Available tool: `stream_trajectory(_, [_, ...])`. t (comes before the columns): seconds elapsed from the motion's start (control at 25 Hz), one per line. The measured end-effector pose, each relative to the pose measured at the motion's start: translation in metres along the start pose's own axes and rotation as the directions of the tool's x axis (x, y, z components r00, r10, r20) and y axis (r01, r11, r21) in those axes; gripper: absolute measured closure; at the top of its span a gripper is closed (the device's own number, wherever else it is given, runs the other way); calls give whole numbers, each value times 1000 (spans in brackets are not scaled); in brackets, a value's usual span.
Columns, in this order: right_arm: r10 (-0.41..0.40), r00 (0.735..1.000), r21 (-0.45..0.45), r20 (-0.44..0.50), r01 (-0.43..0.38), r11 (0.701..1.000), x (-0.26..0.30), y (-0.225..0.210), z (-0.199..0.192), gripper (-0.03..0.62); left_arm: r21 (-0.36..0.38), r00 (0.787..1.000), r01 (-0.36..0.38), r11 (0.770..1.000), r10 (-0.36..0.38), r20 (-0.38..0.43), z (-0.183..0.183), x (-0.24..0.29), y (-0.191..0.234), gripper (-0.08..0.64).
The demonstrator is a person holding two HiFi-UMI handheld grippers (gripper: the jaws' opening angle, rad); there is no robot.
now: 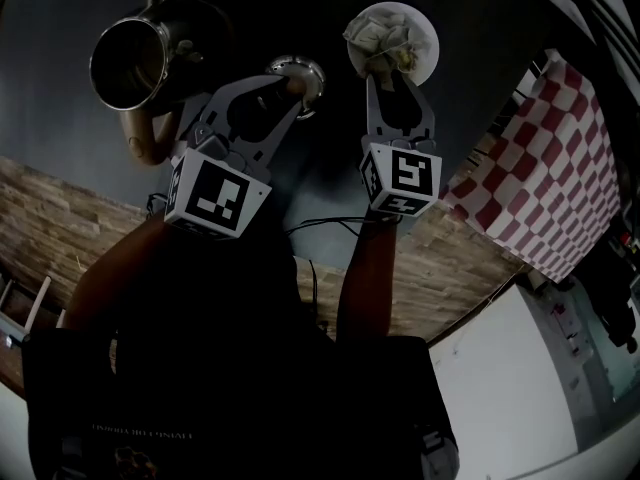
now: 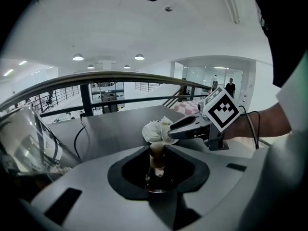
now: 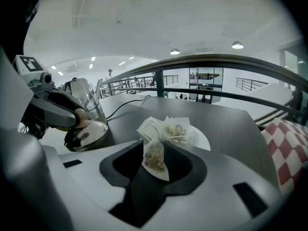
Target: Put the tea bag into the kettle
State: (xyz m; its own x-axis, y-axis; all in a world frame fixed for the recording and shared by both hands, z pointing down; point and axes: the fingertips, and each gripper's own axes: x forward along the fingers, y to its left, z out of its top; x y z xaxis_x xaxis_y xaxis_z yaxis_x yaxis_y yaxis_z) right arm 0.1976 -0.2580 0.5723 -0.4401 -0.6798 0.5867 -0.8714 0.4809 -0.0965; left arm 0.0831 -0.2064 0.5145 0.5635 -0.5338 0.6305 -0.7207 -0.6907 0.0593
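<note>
The left claw (image 1: 290, 86) is clamped on the lid knob (image 2: 157, 154), with the lid off the open kettle (image 1: 128, 63). The right claw (image 1: 386, 68) pinches one tea bag (image 3: 154, 159) at the plate (image 1: 425, 43) on the counter (image 1: 250, 8), apart from the kettle.

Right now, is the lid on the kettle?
No, the left gripper holds the lid by its knob, apart from the open kettle.

The glass kettle (image 2: 23, 138) is cut off by the left gripper view's left edge, the checked cloth (image 3: 288, 148) by the right gripper view's right edge, and in the head view the lid (image 1: 312, 71) is mostly hidden behind the fingers (image 1: 240, 96) of the left gripper (image 1: 293, 86).
</note>
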Motion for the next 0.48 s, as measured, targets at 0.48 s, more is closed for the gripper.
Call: stream_trajectory(0.48, [-3,1000,-11,7,3,1000,6,-2,1,453,4,1000,-9,1000,9,-4,0,6,5,460])
